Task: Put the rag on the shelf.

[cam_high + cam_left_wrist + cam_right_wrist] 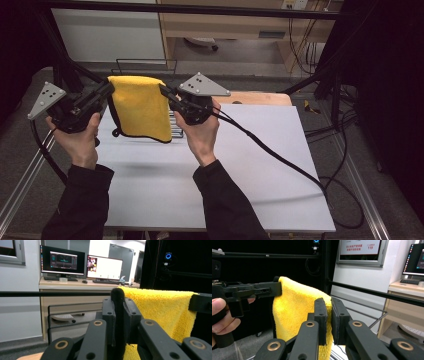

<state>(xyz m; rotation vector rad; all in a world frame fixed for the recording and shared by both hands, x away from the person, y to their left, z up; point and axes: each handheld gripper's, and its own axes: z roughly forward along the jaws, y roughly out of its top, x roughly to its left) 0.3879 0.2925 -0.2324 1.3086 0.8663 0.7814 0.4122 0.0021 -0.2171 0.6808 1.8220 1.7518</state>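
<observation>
Above the surface [165,185] hung a yellow towel [140,107], the left gripper [107,91] and right gripper [164,91] each pinching a top corner; monitors [63,260] appeared in the left gripper view.

We see the towel [141,107] hanging above the far part of the table [210,180], stretched between the left gripper [106,91] on its left and the right gripper [165,91] on its right. Behind it stands a wire rack [145,64].
</observation>
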